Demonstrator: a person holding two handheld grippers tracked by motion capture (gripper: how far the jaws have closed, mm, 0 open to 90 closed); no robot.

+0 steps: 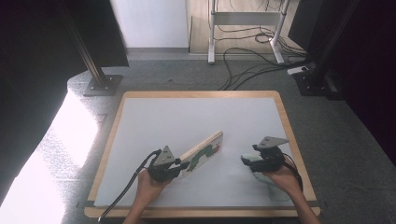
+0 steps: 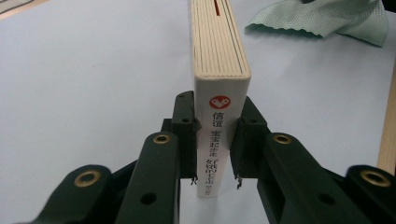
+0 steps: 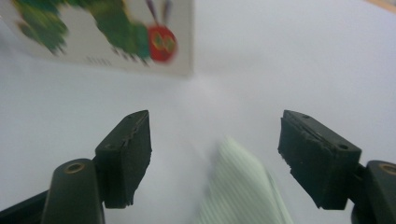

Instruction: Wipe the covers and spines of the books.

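- Room: we see grey carpet floor (image 1: 187,77), black stand bases (image 1: 100,85) on both sides, a white desk frame (image 1: 245,28) at the back with black cables (image 1: 254,65) sprawled across the floor.
- Surface: a wood-rimmed table (image 1: 286,122) with a white mat (image 1: 187,126) over nearly all of it.
- Book (image 1: 204,151): a thick board book standing on edge, mid-table toward the near side, caterpillar cover facing right, spine toward us.
- Cloth (image 2: 322,18): pale green, crumpled on the mat right of the book, well apart from it.
- Left gripper (image 2: 212,140): we have it pinching the book's spine end, pads pressing both covers.
- Right gripper (image 3: 215,149): jaws spread wide, nothing gripped; cloth lies below, between them.
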